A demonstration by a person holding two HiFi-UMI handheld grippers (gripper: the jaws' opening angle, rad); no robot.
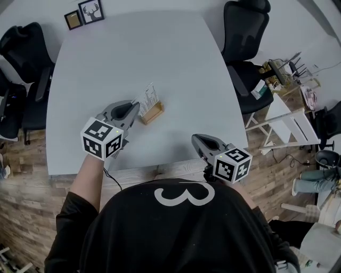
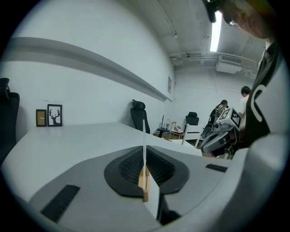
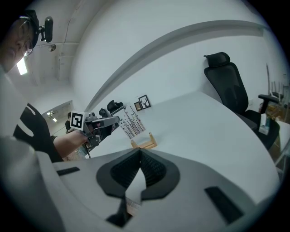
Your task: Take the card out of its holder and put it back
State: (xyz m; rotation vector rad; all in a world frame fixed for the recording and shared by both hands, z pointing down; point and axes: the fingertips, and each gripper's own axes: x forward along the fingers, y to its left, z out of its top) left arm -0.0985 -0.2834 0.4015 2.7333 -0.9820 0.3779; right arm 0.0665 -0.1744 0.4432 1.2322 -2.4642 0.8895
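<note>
The left gripper (image 1: 136, 108) is closed on the card (image 1: 147, 97), its jaws pinching the card's side edge. The card stands upright on its lower edge. From the left gripper view it is edge-on, a thin white line (image 2: 144, 136) rising straight up past the jaw tips. From the right gripper view its printed face (image 3: 131, 121) shows, with dark lines running up it and the top tipped slightly toward the left gripper (image 3: 115, 120).

The wooden holder (image 1: 152, 113) lies on the table (image 1: 133, 53) just under the card and just beyond the left jaw tips, its long axis across the line of those jaws. Only a sliver of its wood (image 2: 145, 183) shows between the pads in the left gripper view. No view settles whether the card's lower edge sits in the holder (image 3: 145, 143) or just above it. The print on the card is too small to read.

The right gripper (image 1: 196, 139) hovers by the table's near edge, well apart from the holder, its jaws (image 3: 138, 152) meeting at the tips with nothing between them. The person's black shirt cuts off the table's near edge.

Bare tabletop runs ahead of both grippers and between them. Two framed pictures (image 1: 84, 14) stand at the far edge, well beyond the left gripper. Black chairs (image 1: 245, 32) flank the table on both sides.
</note>
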